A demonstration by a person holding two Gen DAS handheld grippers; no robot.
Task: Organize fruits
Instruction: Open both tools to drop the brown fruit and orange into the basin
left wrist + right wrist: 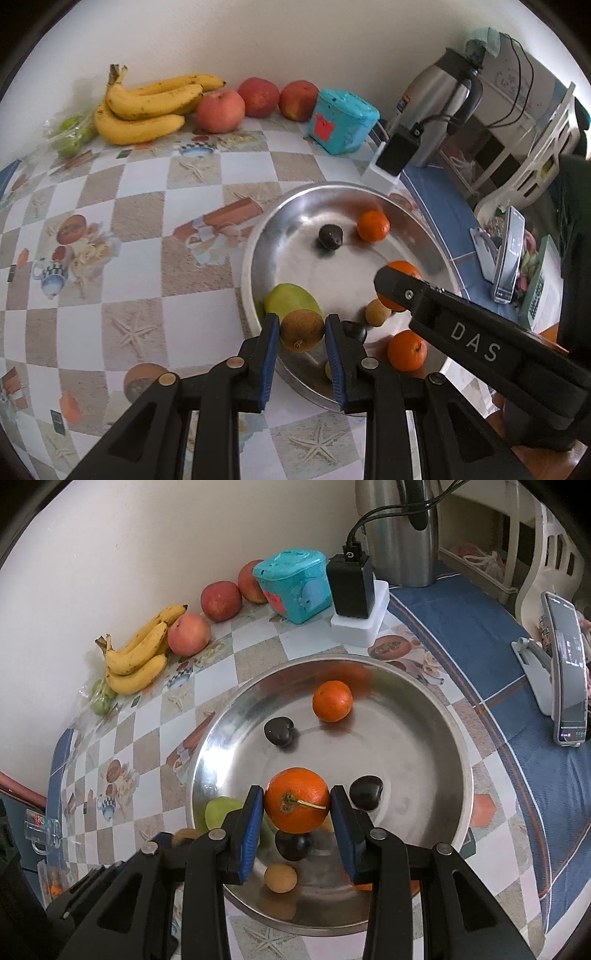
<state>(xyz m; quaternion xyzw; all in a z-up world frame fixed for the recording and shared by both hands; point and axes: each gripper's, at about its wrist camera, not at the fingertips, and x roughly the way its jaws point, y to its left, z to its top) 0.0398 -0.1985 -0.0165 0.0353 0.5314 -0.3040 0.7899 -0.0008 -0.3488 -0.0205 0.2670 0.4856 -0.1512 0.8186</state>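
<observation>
Fruit sat gripped in both grippers above the steel bowl [458,746].

At lower centre of the left wrist view, the left gripper [302,332] was clamped on a brown kiwi [302,329] over the bowl's near rim, beside a green pear [291,301]. At lower centre of the right wrist view, the right gripper [297,803] pinched an orange [297,799]. Bananas [144,107] and apples [221,110] lay along the wall at upper left.
</observation>
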